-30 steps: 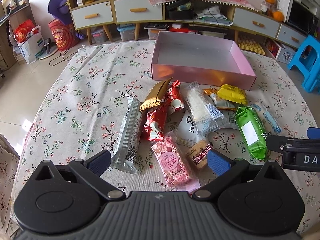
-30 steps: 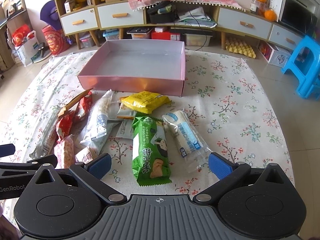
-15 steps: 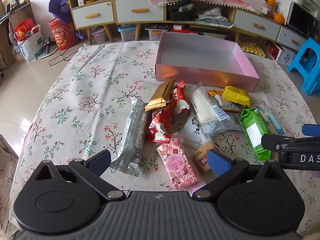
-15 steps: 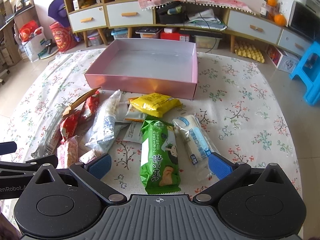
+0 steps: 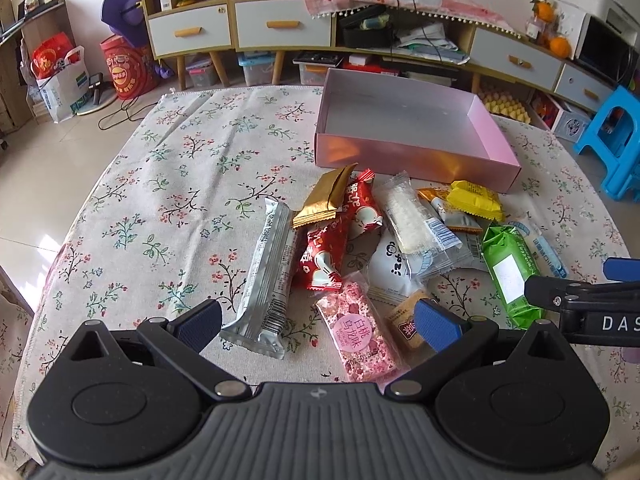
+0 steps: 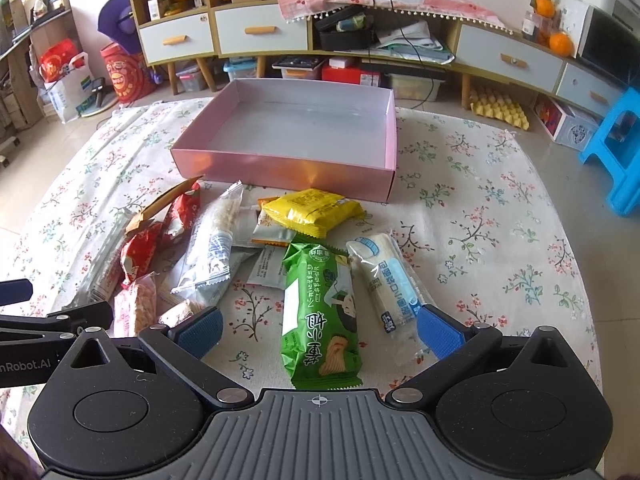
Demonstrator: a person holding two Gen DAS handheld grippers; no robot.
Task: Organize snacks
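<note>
Right wrist view: my right tongs point(image 6: 318, 330) stand wide open and hold nothing, hovering low with the long green crinkly plastic snack packet point(image 6: 320, 314) lying lengthwise between the blue pads, touching neither. Just right of it, partly inside the right pad, lies the white-and-blue clear-wrapped roll point(image 6: 390, 286). I judge the green packet light, soft and slippery, its contents brittle, so I would pinch it across the middle of its width, gently, not by the sealed ends. My left tongs point(image 5: 318, 326) are equally wide and empty, over the pink speckled clear-wrapped bar point(image 5: 360, 336), with the long silver foil packet point(image 5: 268, 276) toward the left pad. Farther ahead sit the red wrappers point(image 5: 332, 240) and the yellow pillow packet point(image 6: 312, 210), and beyond them the shallow pink cardboard box point(image 6: 280, 168), empty, on the floral tablecloth point(image 6: 480, 216).
</note>
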